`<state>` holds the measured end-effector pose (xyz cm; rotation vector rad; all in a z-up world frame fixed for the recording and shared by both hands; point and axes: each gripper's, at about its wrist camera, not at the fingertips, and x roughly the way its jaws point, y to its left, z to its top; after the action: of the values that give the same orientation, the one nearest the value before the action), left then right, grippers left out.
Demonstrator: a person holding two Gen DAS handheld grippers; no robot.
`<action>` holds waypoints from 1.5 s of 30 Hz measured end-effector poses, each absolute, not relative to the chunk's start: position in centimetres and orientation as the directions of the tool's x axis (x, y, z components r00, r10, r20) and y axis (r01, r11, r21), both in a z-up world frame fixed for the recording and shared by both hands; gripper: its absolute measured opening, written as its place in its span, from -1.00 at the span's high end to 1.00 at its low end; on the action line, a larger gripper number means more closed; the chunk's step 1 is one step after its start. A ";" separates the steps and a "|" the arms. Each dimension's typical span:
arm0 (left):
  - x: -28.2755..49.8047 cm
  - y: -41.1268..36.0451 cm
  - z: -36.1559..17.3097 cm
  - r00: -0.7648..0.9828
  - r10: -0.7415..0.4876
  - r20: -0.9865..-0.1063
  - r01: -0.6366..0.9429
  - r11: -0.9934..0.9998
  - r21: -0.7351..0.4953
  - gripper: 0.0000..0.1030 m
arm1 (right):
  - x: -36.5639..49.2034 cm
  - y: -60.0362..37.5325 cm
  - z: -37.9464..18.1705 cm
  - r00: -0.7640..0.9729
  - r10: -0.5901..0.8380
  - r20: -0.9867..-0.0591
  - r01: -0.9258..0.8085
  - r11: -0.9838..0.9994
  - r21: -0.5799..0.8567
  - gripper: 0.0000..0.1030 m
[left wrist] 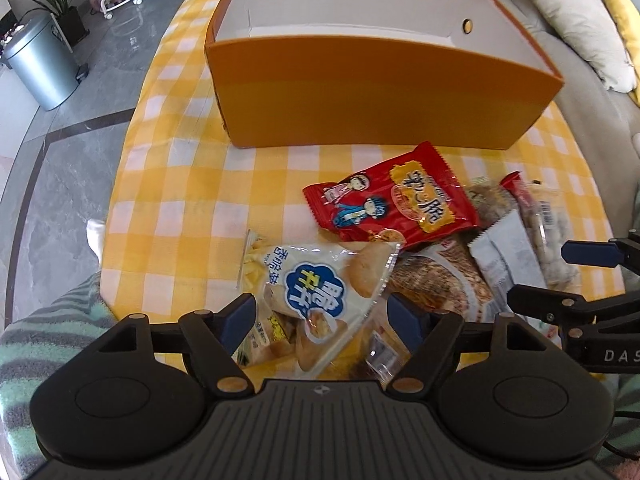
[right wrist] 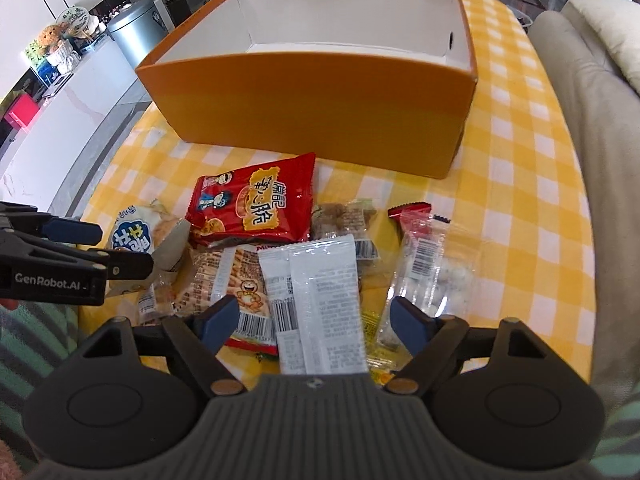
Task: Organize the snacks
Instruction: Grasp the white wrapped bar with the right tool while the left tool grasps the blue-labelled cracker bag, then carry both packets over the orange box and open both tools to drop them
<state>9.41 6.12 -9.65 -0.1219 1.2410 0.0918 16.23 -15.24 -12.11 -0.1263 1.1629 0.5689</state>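
Bright daylight, mostly sharp, heavy fisheye edge warping.

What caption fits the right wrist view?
Open right tool over a white snack packet, red snack bag and empty orange box beyond.

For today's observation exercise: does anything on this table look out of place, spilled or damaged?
Nothing looks spilled or torn. The snack packets, such as the red packet and the white wrapper, lie jumbled and overlapping on the checked tablecloth, outside the orange box.

Yellow-checked table [right wrist: 516,168] bears orange box [right wrist: 320,112] and snack packets [right wrist: 256,204].
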 end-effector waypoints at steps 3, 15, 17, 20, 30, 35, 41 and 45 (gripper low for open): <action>9.9 6.5 -10.3 0.317 0.002 -0.948 -0.151 0.987 -0.048 -0.72 | 16.5 -15.1 -12.9 0.262 0.360 -0.895 -0.491 0.849 0.198 -0.43; 10.9 6.1 -12.2 0.317 0.042 -0.948 -0.101 0.995 0.010 -0.78 | 17.2 -14.8 -15.1 0.210 0.362 -0.908 -0.480 0.848 0.226 -0.14; 11.0 6.1 -12.7 0.310 0.048 -0.950 -0.101 0.995 0.017 -0.67 | 17.3 -15.0 -15.4 0.198 0.366 -0.909 -0.470 0.850 0.240 -0.11; 10.8 6.1 -13.0 0.314 0.063 -0.947 -0.102 0.994 0.032 -0.56 | 17.2 -15.2 -15.5 0.196 0.376 -0.906 -0.459 0.851 0.254 -0.07; 9.3 6.5 -9.9 0.395 0.064 -0.917 -0.138 0.990 0.009 -0.18 | 16.4 -15.8 -14.4 0.228 0.382 -0.896 -0.452 0.856 0.250 0.02; 8.3 6.4 -7.6 0.449 0.049 -0.892 -0.148 0.989 -0.020 -0.14 | 15.8 -16.5 -13.0 0.251 0.408 -0.878 -0.426 0.861 0.278 0.04; 7.6 6.6 -4.5 0.516 0.002 -0.857 -0.141 0.986 -0.083 -0.14 | 14.5 -17.0 -9.8 0.322 0.433 -0.842 -0.428 0.860 0.278 0.05; 8.2 6.6 -2.2 0.564 -0.014 -0.826 -0.112 0.989 -0.094 -0.14 | 14.7 -17.2 -6.9 0.379 0.450 -0.808 -0.424 0.861 0.281 0.05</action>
<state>8.17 6.62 -2.19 -0.1413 0.9708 0.0576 14.69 -17.16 -6.89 0.0286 1.0416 0.5582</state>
